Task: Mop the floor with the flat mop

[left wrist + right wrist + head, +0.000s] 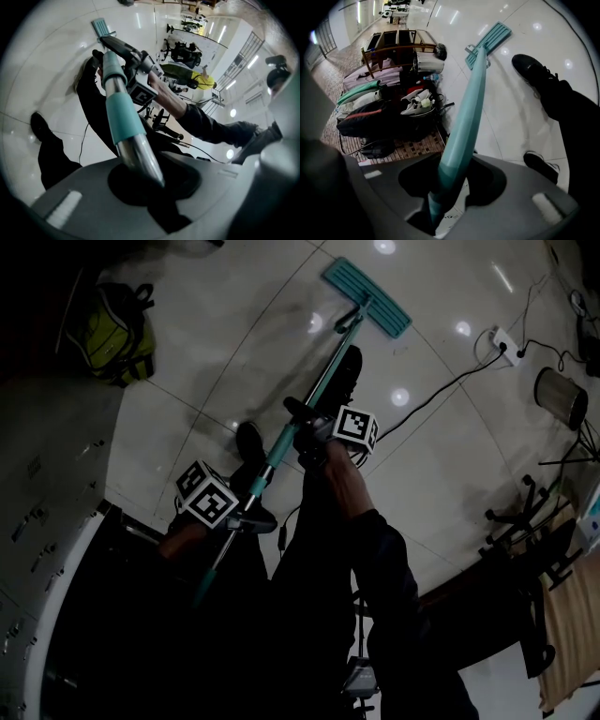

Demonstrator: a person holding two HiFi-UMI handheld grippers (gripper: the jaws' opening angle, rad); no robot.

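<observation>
A flat mop with a teal head (367, 298) rests on the glossy white tile floor (234, 343) ahead of me. Its teal and metal handle (300, 413) slants back toward me. My right gripper (314, 432) is shut on the handle higher up the shaft, its marker cube just to its right. Lower down, my left gripper (246, 512) is shut on the handle near its metal end. In the left gripper view the handle (124, 122) runs up from the jaws to the mop head (102, 26). In the right gripper view the teal shaft (464, 126) leads to the head (490, 41).
My two black shoes (349, 371) (249, 444) stand beside the handle. A yellow-green backpack (117, 334) lies at the far left. A power strip (506, 345) with cables and a metal bin (561, 397) sit at the right, with chairs (525, 521) and bags (384, 117) nearby.
</observation>
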